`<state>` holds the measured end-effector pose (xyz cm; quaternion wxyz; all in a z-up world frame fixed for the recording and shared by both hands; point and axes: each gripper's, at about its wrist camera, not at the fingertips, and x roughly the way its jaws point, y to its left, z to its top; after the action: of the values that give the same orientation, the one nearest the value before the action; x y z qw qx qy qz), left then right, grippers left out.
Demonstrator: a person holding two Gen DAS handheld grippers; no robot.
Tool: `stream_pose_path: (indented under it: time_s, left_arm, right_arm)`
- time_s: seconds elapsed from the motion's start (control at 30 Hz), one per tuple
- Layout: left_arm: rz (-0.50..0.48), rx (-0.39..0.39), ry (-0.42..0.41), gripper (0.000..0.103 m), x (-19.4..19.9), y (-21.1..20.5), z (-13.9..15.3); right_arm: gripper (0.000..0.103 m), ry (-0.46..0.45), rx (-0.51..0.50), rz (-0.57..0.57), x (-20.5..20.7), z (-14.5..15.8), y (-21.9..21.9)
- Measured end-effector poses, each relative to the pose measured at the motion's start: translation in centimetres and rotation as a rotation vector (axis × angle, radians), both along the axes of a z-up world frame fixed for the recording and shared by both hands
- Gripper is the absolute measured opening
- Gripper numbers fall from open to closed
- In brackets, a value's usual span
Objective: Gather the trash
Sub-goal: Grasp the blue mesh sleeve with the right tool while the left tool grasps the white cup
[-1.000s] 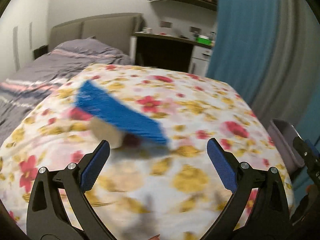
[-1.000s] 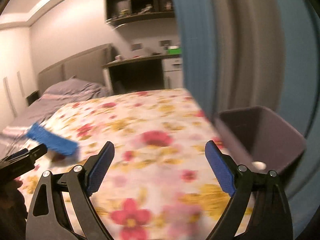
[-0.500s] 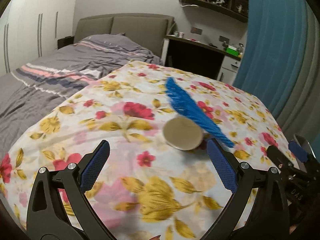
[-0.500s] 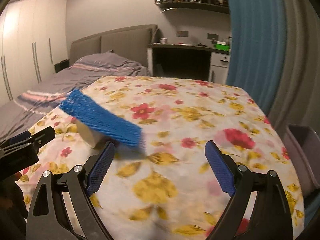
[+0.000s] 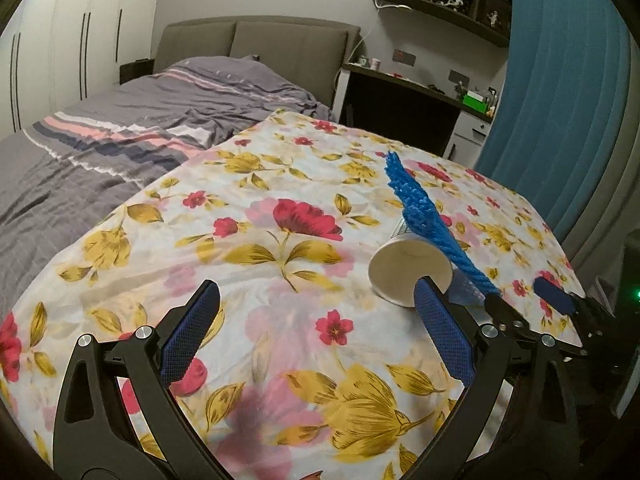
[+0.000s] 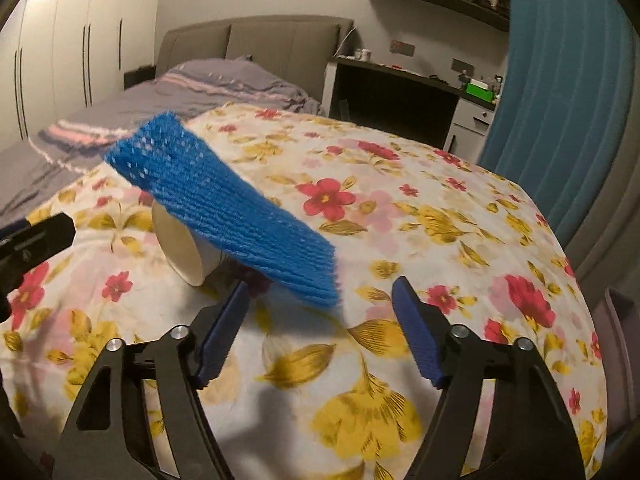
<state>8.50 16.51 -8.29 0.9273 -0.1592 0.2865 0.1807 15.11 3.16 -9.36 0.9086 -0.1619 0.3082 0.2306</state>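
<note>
A white paper cup (image 5: 404, 272) lies on its side on the flowered cloth (image 5: 280, 240), mouth toward me. A blue knitted mesh strip (image 6: 236, 208) leans slanting across the cup (image 6: 180, 244). My left gripper (image 5: 316, 290) is open over bare cloth, its right fingertip just in front of the cup's rim. My right gripper (image 6: 320, 284) has its jaws closing, with the strip's near end between the fingertips; the pads do not press on it. In the left wrist view the right gripper (image 5: 518, 298) reaches the strip (image 5: 424, 212) from the right.
A grey striped bed (image 5: 120, 128) lies to the left and behind. A dark desk (image 5: 404, 112) and a blue curtain (image 5: 560, 100) stand at the back right. A grey-purple bin (image 6: 618, 344) sits past the cloth's right edge.
Both grippers have come closer to the cup and strip. The right gripper's jaws have narrowed around the strip's near end. The cup now sits by the left gripper's right finger.
</note>
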Motion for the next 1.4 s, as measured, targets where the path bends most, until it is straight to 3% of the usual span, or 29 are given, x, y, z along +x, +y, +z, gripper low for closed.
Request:
stream_pose_path:
  time_s: [0.1,0.23,0.33,0.37,0.4,0.57,0.77,0.93,1.13,1.2,1.4]
  left_arm:
    - [-0.009,-0.017,0.012,0.096,0.5,0.4,-0.5]
    - [-0.028,-0.036,0.03,0.096,1.4,0.6,-0.9]
    - [-0.045,-0.044,0.033,0.096,2.2,0.6,-1.0]
    - [-0.049,-0.045,0.036,0.096,2.5,0.6,-1.1]
    - [-0.056,-0.046,0.038,0.096,2.9,0.6,-1.2]
    - [-0.09,-0.059,0.06,0.096,4.8,0.4,-1.9]
    - [-0.131,-0.057,0.094,0.085,7.3,-0.1,-2.7]
    - [-0.155,-0.054,0.122,0.067,9.1,-0.5,-3.0]
    - [-0.17,-0.046,0.166,0.038,10.4,-0.9,-3.4]
    - [-0.175,-0.052,0.179,0.014,10.7,-0.9,-3.6]
    - [-0.204,-0.065,0.144,0.003,10.4,-1.6,-3.3]
  right_arm:
    - [0.063,0.015,-0.019,0.014,0.5,-0.3,1.0]
    - [0.046,0.024,-0.039,0.026,1.0,-0.5,2.1]
    - [0.028,0.047,-0.042,0.041,1.3,-0.8,2.4]
    - [0.016,0.056,-0.039,0.049,1.4,-0.9,2.4]
    - [0.01,0.062,-0.033,0.055,1.5,-0.9,2.4]
    - [0.008,0.043,0.005,0.037,1.2,-0.3,1.3]
    - [0.008,0.036,0.077,0.001,0.5,0.8,-1.6]
    - [0.008,0.05,0.118,-0.022,0.2,0.9,-3.6]
    - [0.008,0.051,0.143,-0.028,-0.4,1.2,-5.1]
    - [0.008,0.054,0.148,-0.034,-0.4,1.1,-5.5]
    - [0.008,0.055,0.163,-0.045,-0.7,1.3,-6.6]
